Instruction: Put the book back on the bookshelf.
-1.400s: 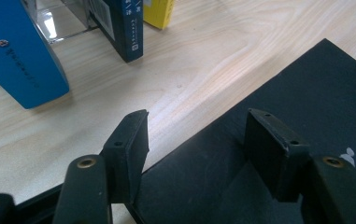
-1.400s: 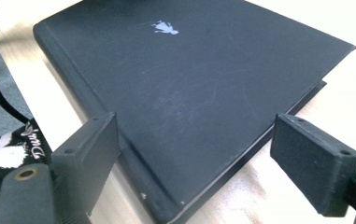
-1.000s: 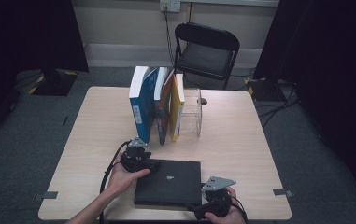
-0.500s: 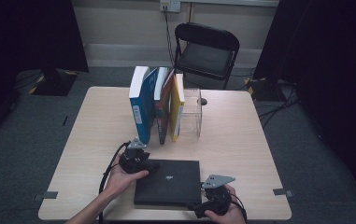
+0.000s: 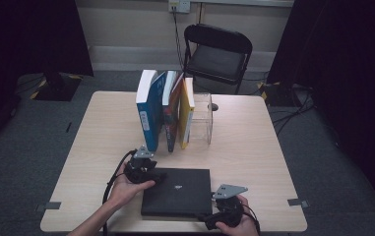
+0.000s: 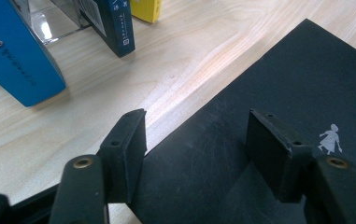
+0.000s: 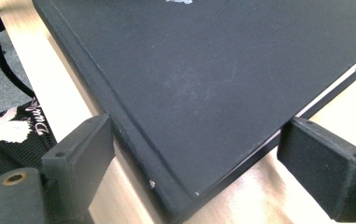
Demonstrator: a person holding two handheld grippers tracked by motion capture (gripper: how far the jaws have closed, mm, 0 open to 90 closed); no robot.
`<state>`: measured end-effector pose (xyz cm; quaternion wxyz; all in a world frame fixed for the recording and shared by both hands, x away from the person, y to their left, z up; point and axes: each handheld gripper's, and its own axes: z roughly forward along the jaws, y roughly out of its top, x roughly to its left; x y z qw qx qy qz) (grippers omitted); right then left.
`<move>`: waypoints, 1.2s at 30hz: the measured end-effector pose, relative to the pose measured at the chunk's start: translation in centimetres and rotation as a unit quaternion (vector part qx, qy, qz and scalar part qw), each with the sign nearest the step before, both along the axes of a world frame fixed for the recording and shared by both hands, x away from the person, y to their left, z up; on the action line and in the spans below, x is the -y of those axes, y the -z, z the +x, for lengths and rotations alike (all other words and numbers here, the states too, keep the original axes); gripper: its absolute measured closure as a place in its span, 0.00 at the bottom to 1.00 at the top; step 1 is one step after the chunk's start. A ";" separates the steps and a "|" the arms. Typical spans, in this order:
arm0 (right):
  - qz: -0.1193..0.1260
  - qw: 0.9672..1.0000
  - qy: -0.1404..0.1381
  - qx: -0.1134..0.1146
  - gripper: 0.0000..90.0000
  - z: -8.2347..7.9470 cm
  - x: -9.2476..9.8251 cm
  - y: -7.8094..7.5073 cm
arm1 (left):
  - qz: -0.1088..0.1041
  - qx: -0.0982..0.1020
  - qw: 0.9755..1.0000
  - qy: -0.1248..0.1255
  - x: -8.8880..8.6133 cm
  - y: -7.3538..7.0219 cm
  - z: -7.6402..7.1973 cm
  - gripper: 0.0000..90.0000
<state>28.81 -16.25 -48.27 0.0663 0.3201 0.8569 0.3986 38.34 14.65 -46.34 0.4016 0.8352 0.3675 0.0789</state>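
The black book (image 5: 176,191) lies flat near the bench's (image 5: 254,147) front edge; the left gripper (image 5: 151,174) sits at its far-left corner, the right gripper (image 5: 209,219) at its near-right.

In the left gripper view, half-open jaws, just closing slightly, straddle the cover's edge, gripping nothing.

In the right gripper view, wide jaws flank the near corner; a shallow bite could let the book slip.

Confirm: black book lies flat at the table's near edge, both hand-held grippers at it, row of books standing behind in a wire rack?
Nearly. The high view shows the standing books beside a clear acrylic holder, not a wire rack. The black book and both hand-held grippers are as stated.
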 end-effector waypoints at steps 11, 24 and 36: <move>0.004 0.999 0.044 0.023 0.29 0.8 1.8 -0.5 | -0.007 -0.021 1.000 0.007 -1.3 -0.2 -0.8 0.50; -0.018 0.999 0.028 0.004 0.23 0.9 0.8 0.4 | -0.018 -0.023 0.999 0.016 0.0 -0.1 -0.2 0.59; -0.026 0.995 0.098 0.023 0.28 3.1 2.3 0.2 | -0.018 -0.058 0.998 0.031 -1.1 -0.3 -2.0 0.57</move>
